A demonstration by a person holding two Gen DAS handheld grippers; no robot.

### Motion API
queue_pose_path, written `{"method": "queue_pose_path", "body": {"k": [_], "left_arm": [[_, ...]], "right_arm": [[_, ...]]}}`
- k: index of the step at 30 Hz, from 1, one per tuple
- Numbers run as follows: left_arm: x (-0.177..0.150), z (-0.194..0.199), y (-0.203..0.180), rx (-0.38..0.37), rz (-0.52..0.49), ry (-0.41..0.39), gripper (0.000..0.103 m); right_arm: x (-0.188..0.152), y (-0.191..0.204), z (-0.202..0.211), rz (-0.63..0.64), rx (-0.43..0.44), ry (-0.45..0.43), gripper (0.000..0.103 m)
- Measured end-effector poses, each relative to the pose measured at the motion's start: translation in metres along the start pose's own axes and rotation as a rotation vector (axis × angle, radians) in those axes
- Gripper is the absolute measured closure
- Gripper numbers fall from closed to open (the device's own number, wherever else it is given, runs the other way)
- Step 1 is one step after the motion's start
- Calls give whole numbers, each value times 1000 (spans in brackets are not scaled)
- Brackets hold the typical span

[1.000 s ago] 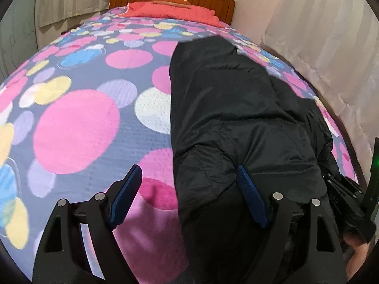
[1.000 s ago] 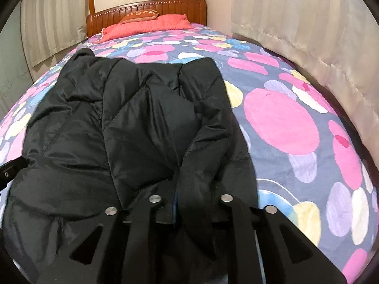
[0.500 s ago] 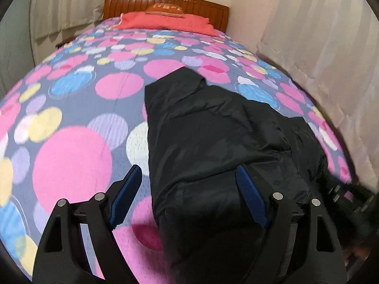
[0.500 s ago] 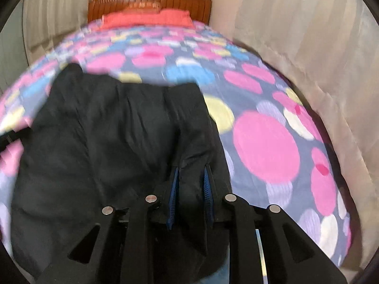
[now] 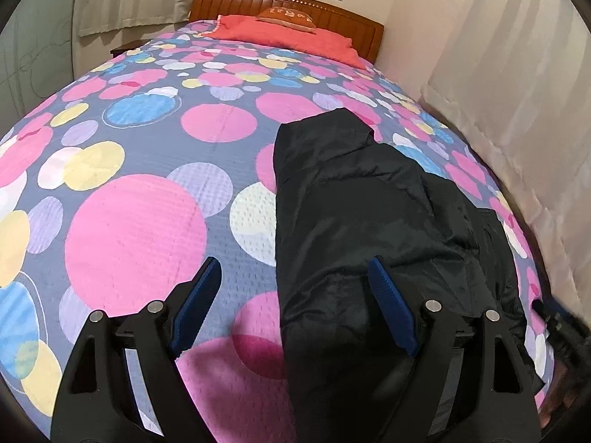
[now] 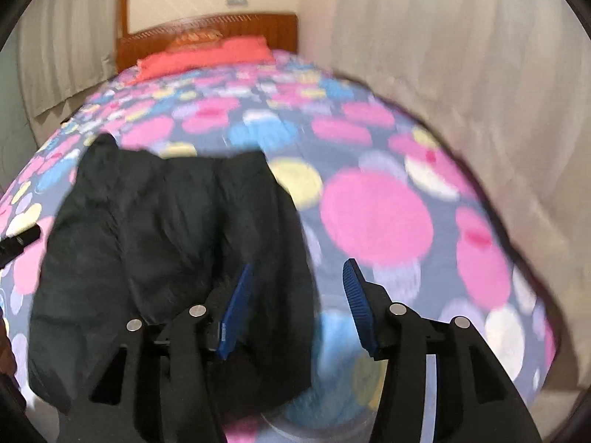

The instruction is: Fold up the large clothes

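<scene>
The black jacket [image 5: 362,221] lies on the bed [image 5: 140,221], folded into a long strip running from the near edge toward the headboard. The left tool [image 5: 295,295] hangs spread wide and empty, with the strip's left edge right under the gap between its pads. The right tool [image 6: 295,295] is opening, and nothing looks pinched; the jacket's right edge sits just below and left of it. Both are at the near end, so I'd guess the next fold goes lengthwise, away from the person.
</scene>
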State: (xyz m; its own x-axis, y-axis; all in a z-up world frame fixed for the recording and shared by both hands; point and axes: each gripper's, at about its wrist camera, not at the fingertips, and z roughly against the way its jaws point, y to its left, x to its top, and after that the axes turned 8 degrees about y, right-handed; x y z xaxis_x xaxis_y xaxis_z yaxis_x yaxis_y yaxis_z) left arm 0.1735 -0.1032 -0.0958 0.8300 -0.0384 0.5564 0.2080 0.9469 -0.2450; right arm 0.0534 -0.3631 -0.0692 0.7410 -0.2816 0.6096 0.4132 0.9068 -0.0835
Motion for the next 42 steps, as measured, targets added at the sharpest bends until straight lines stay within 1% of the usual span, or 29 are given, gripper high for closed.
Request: {"method": "queue_pose_path", "body": {"k": [4, 6, 7, 10, 12, 15, 18, 23, 28, 32, 39, 42], "left_arm": [[7, -4, -17, -1, -38, -10, 22], [10, -15, -26, 17, -66, 6, 22], [11, -21, -27, 20, -67, 19, 22], [9, -37, -29, 13, -46, 37, 22], [6, -46, -34, 23, -53, 44, 21], [4, -56, -44, 63, -86, 56, 21], [2, -67, -51, 105, -109, 55, 21], [1, -83, -51, 131, -109, 59, 20], [-4, -91, -48, 143, -114, 33, 20], [-4, -92, -48, 144, -115, 34, 20], [0, -77, -42, 103, -91, 48, 20], [2, -66, -36, 71, -70, 65, 20]], "right_arm": [[30, 31, -7, 58, 64, -50, 53], [38, 45, -25, 90, 74, -36, 60], [40, 47, -33, 102, 70, -28, 62], [36, 54, -62, 136, 19, 10, 63], [29, 56, -75, 148, 2, 28, 63], [19, 58, -92, 144, -5, 44, 62], [13, 57, -102, 118, -1, 38, 62], [8, 58, -111, 101, -5, 25, 62], [1, 64, -114, 97, -38, -20, 62], [0, 68, -113, 105, -61, -31, 62], [2, 65, -102, 103, -60, -41, 62], [3, 63, -96, 105, -61, -35, 58]]}}
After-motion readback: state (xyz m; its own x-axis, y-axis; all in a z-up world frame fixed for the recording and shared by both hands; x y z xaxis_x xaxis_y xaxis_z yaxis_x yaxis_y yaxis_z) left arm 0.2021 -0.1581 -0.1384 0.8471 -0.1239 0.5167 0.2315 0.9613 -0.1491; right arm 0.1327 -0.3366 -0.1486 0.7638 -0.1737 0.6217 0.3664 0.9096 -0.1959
